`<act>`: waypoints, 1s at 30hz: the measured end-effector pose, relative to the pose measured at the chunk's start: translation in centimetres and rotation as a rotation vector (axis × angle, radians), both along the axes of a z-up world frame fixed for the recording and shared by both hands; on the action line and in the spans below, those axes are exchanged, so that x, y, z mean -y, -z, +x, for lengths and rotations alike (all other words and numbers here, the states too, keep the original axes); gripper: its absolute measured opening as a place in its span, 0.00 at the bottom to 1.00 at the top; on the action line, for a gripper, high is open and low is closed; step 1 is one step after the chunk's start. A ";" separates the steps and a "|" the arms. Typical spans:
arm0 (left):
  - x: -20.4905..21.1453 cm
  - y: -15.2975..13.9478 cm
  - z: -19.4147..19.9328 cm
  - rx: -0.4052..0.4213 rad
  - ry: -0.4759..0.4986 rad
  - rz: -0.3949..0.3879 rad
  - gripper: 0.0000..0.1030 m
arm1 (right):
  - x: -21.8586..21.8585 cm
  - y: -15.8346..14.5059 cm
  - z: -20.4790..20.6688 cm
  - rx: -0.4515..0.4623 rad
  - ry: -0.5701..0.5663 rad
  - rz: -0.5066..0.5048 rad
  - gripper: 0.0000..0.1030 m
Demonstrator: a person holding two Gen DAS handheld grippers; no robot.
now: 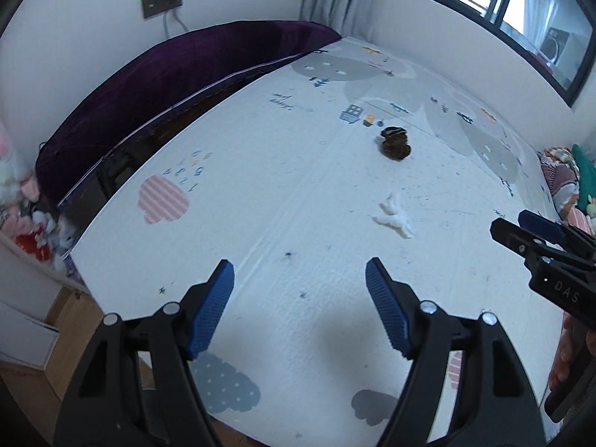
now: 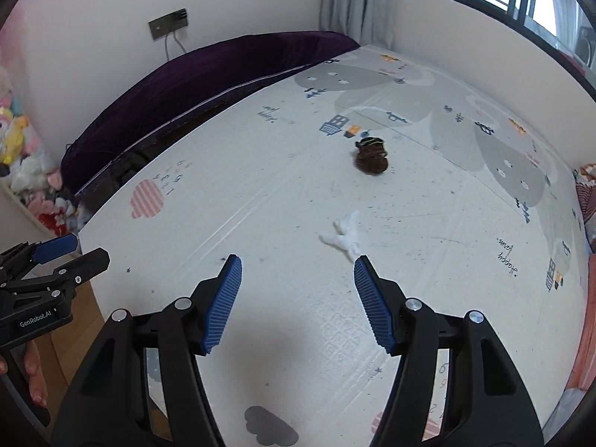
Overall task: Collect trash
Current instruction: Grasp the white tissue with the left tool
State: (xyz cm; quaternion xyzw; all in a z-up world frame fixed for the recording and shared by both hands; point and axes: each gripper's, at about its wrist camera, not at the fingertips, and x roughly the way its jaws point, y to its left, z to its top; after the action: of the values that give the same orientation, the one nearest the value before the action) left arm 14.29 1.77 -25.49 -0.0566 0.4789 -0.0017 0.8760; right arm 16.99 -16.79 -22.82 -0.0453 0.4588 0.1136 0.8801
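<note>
**Tissue ahead of both claws, right claw nearer**

Left wrist view: the left claw (image 1: 300,307) stands open and empty. The white tissue (image 1: 394,216) lies on the play mat (image 1: 279,193), ahead and to the right, its long axis running diagonally. A dark brown clump (image 1: 396,143) lies farther on; its nature is unclear.

Right wrist view: the right claw (image 2: 298,303) is open and empty. The tissue (image 2: 344,236) lies just beyond its right fingertip. Motion blur softens the tissue's outline.
</note>
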 end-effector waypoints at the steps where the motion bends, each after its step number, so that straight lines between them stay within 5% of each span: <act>1: 1.2 0.0 1.0 0.001 0.030 -0.002 0.71 | 0.9 0.0 0.6 0.005 0.020 -0.002 0.59; 8: 7.9 2.8 7.2 -0.021 0.201 -0.012 0.72 | 6.4 2.5 3.9 -0.005 0.153 0.000 0.59; 15: 12.5 9.9 13.4 -0.072 0.357 -0.021 0.72 | 9.7 8.2 7.5 -0.023 0.274 -0.010 0.59; 30: 18.5 23.5 21.6 -0.151 0.476 -0.012 0.72 | 12.4 19.1 12.6 -0.069 0.380 -0.016 0.59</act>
State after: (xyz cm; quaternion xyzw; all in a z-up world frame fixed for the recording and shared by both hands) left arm 35.93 -16.72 -48.96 0.0526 0.5429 -0.2064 0.8124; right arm 29.57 -29.18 -41.96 0.0391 0.4897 -0.0567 0.8692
